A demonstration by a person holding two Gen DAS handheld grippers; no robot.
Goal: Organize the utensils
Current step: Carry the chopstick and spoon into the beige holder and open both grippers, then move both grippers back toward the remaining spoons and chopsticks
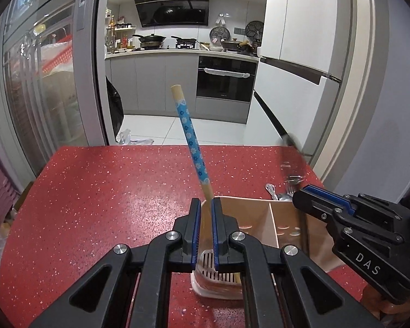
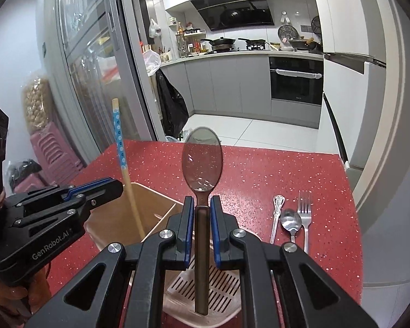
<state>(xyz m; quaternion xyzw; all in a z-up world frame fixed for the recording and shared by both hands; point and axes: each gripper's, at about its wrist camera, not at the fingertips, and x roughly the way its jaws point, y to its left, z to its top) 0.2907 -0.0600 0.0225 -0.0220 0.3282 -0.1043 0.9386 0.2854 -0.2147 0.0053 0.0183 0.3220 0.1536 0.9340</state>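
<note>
Pink plastic two-compartment utensil caddy (image 2: 161,210) already takes your blue-flowered wooden chopstick (image 1: 193,143) w/ left gripper (image 1: 205,229) released, right gripper (image 2: 202,225) clenched on clear-bowled spoon (image 2: 202,161) over its slotted base; 3 metal utensils (image 2: 291,220) still on red table (image 2: 273,169).

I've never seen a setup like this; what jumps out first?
A big dark spoon stands upright in the right tool, above the slotted pink utensil holder. A blue-flowered chopstick leans from that holder by the left tool, on the red speckled table.
</note>
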